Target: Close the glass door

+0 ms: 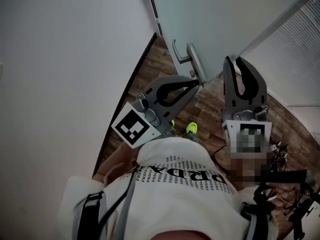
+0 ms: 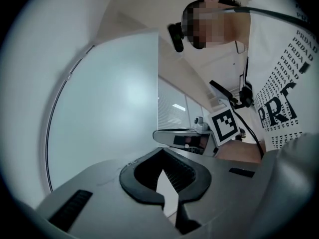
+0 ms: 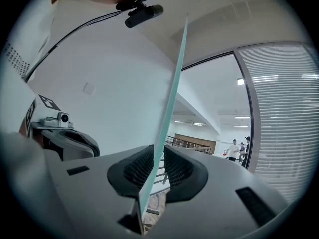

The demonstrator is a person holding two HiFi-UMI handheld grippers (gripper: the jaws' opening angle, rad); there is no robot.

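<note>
Vertically upright, glass door (image 3: pixel 172 83) edge-on, clamped by right hand-held gripper (image 3: pixel 154 176)

Wood-plank floor (image 1: pixel 207 104), neon-yellow shoe (image 1: pixel 191 128) on it

Right gripper's (image 1: pixel 235 60) jaws clamp the glass door (image 3: pixel 169 108), left gripper (image 1: pixel 196 82) (jaws drawn close) alongside.

The glass door (image 1: pixel 220 19) is smooth and milky, with a pale green tint along its cut edge. Its handle (image 1: pixel 192 61) is brushed metal with a dull sheen. The floor (image 1: pixel 210 104) is dark, grained wood planking. The left tongs (image 1: pixel 196 84) and right tongs (image 1: pixel 236 60) are matt grey plastic with black ribbed pads (image 3: pixel 182 171). The person's T-shirt (image 1: pixel 185 194) is soft white cloth, printed in black.
</note>
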